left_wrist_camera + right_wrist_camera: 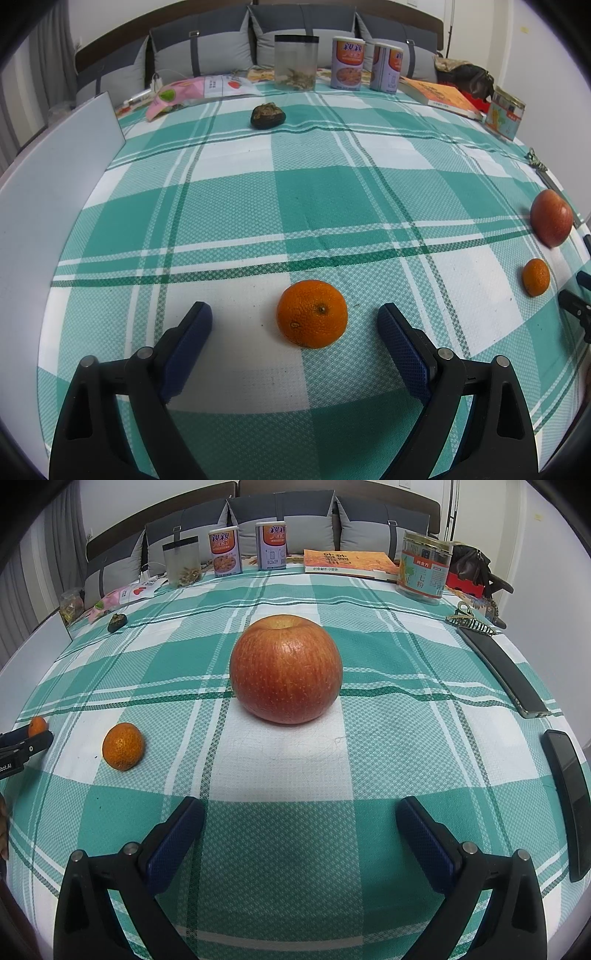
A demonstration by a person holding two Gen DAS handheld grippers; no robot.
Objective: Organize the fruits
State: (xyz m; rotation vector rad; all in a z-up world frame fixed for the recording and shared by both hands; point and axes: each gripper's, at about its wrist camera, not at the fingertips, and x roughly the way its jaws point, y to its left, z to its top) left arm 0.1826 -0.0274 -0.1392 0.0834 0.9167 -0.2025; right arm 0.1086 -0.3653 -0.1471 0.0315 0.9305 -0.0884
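From my seat at the controls, the left gripper [295, 317] stood with its fingers [400, 341] spread wide and holding nothing, the large mandarin [312, 314] resting on the cloth between the tips without touching either pad. I judged that fruit light and fairly firm, with a pebbled, slightly yielding skin that should grip well; I would take it across its widest middle, gently, since a hard squeeze could bruise it. The right gripper [299, 812] was likewise wide open and empty, pointing at the apple [285, 668] at twelve o'clock, a little ahead of its tips. The apple looked heavier, stiff and waxy-smooth, so I reckoned it apt to slip or roll unless taken squarely at its equator. A small mandarin [123, 746] lay at about ten o'clock from the right gripper, well apart from the apple. The surface [280, 849] wore a green-and-white checked cloth, soft enough that round fruit might wander on a wrinkle. At its far edge stood two printed cans [226, 552], a clear jar [181, 561], a book [347, 561] and a tin [424, 566], with grey cushions [306, 520] behind.
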